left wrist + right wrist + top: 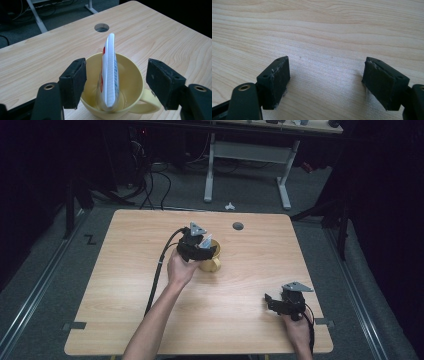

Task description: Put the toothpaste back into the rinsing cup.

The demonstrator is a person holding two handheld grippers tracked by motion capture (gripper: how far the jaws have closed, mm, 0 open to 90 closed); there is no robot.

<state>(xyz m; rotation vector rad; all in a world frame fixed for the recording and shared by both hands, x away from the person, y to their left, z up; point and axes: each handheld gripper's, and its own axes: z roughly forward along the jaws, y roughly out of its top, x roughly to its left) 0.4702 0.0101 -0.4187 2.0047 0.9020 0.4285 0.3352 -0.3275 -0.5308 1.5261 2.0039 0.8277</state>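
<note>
A flat white plastic tube stood on end in the yellow ceramic mug mid-counter, long axis nearly upright, tip leaning away. The left gripper gaped around it, untouching; the right gripper rested apart, empty.

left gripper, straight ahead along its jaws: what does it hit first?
Likely the white tube standing on end in the yellow mug. The left gripper is open, its jaws either side of the tube and apart from it. Depth is hard to judge; the mug rim may come first.
</note>
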